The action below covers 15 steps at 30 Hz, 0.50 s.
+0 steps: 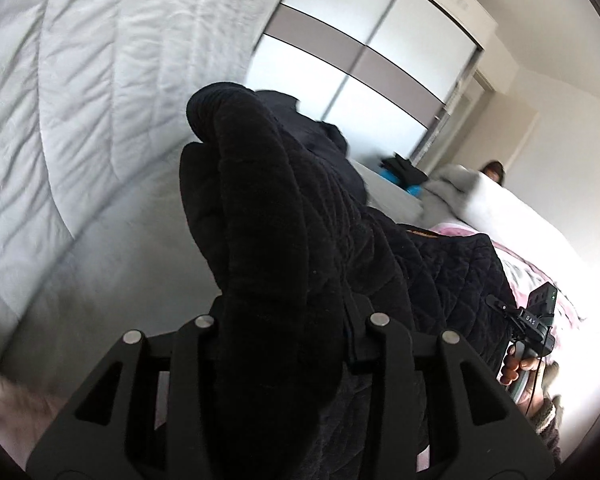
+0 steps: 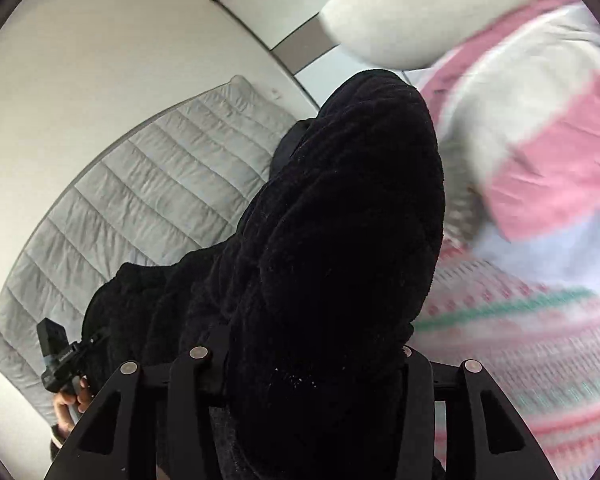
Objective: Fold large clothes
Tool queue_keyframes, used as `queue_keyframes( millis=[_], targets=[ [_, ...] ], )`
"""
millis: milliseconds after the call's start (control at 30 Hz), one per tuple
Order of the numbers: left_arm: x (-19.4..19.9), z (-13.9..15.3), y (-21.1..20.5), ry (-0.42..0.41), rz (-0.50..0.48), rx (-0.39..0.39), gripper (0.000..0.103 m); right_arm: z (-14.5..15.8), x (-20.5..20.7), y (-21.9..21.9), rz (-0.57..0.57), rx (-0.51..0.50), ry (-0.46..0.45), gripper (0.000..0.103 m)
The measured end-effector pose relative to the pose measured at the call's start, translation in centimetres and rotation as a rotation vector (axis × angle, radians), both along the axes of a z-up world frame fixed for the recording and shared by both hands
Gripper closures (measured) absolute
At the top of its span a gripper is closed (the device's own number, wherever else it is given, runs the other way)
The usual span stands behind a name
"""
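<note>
The black quilted jacket point(image 1: 452, 264) is up off the bed, hanging between the two tools, so I'd say the folding has hardly begun, or is in the middle of a lift before the garment is laid out. No crease or tidy fold shows anywhere on it.

The left gripper point(image 1: 288, 320) is clamped on a thick bunch of the fleecy black cloth, which bulges up between its fingers and hides most of them. The right gripper point(image 2: 320, 344) is closed on another bunch of the same jacket in much the same way. In the right wrist view the left tool and the hand holding it show low at the left, beside the hanging cloth; in the left wrist view the right tool shows low at the right, past the quilted side of the jacket. So the two grips sit on opposite ends or edges of the garment, and it sags between them.

Below lies a bed with a pink, white and green patterned cover point(image 2: 540, 320), blurred in the right view. A grey quilted blanket point(image 2: 148, 184) is spread on one side, and a white pillow point(image 2: 388, 20) sits near the head. A wardrobe with sliding doors point(image 1: 364, 52) stands behind. A small dark pile point(image 1: 404, 168) rests on the far surface; I cannot tell what it is.

What is left, as I judge it: laying the jacket flat, bringing in the sleeves, and folding the body over.
</note>
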<state>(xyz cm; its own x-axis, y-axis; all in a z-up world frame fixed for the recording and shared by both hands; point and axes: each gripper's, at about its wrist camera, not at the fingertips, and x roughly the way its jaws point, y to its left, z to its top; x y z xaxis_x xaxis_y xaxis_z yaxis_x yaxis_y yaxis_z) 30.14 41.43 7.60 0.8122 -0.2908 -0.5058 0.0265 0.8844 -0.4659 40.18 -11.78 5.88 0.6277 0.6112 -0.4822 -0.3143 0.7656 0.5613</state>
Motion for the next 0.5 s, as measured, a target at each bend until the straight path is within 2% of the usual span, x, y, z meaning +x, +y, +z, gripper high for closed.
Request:
queue_keyframes(
  millis=[33, 67, 100, 133, 200, 233, 300, 367, 433, 500],
  targets=[
    [1.2, -1.0, 0.8, -0.013, 0.013, 0.029, 0.060, -0.9, 1.6, 1.0, 0.005, -0.010, -0.001, 0.051],
    [2.1, -1.9, 1.0, -0.014, 0.021, 0.061, 0.054, -1.9, 2.7, 1.7, 0.009, -0.024, -0.001, 0.049],
    [3.2, -3.3, 1.5, 0.002, 0.045, 0.102, 0.045, -3.0, 4.0, 2.7, 0.003, -0.063, -0.003, 0.040],
    [4.1, -4.5, 2.2, 0.030, 0.074, 0.137, 0.041, -4.8, 5.5, 3.7, -0.041, -0.149, -0.003, 0.031],
    [5.9, -8.3, 3.3, 0.143, 0.166, 0.236, 0.039, -7.5, 7.6, 4.3, -0.133, -0.253, 0.028, 0.030],
    [6.5, -10.3, 3.8, 0.207, 0.219, 0.296, 0.039, -9.4, 8.6, 4.2, -0.169, -0.302, 0.080, 0.030],
    [6.3, -11.9, 4.7, 0.241, 0.238, 0.306, 0.039, -11.3, 9.1, 3.5, -0.200, -0.332, 0.127, 0.030],
    [5.6, -11.8, 4.9, 0.249, 0.236, 0.281, 0.039, -12.2, 8.1, 2.9, -0.191, -0.336, 0.129, 0.030],
    [4.9, -10.2, 3.7, 0.224, 0.208, 0.284, 0.038, -11.8, 6.7, 2.8, -0.164, -0.357, 0.121, 0.030],
    [4.0, -8.4, 1.8, 0.194, 0.183, 0.293, 0.031, -10.6, 5.4, 3.2, -0.146, -0.377, 0.106, 0.030]
  ],
)
